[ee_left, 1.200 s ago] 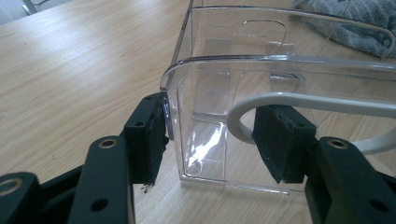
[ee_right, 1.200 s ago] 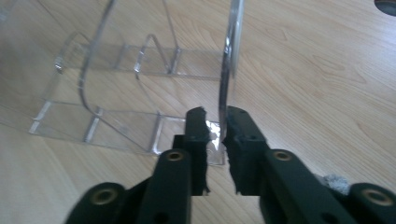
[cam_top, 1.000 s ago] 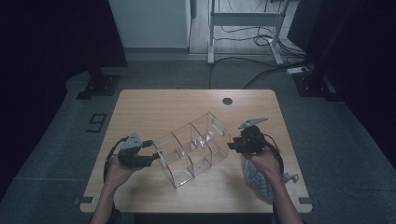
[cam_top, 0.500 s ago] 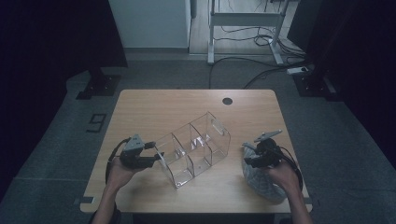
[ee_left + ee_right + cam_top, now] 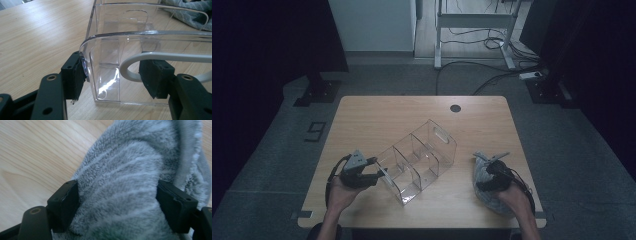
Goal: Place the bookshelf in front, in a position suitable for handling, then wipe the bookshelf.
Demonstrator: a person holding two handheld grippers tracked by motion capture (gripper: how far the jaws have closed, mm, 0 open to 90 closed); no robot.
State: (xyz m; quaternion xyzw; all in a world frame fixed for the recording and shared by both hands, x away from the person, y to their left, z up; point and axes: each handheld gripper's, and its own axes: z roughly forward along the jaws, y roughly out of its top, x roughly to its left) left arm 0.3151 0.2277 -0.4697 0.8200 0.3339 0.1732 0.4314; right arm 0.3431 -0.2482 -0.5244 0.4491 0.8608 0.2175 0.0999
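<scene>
A clear plastic bin (image 5: 419, 155) with several compartments lies slantwise on the wooden table (image 5: 387, 120). My left gripper (image 5: 379, 175) is at its near left end. Its jaws have just closed a little and stand astride the bin's corner (image 5: 117, 32), with the left pad (image 5: 75, 75) pressed on the outside wall. A grey fleece cloth (image 5: 481, 167) lies bunched at the front right. My right gripper (image 5: 484, 182) is down on it. Its jaws have just been opening, and the cloth (image 5: 125, 170) bulges between the parted pads of the right gripper (image 5: 117, 205).
A round cable hole (image 5: 455, 108) sits near the table's far edge. The cloth's edge (image 5: 190, 12) lies just beyond the bin's far end. Bare wood (image 5: 30, 150) lies beside the cloth. The table's front edge runs close under both hands.
My right gripper has left the bin's right end and moved right and down onto the cloth, its jaws wider apart. The left hand and the bin have hardly shifted.
</scene>
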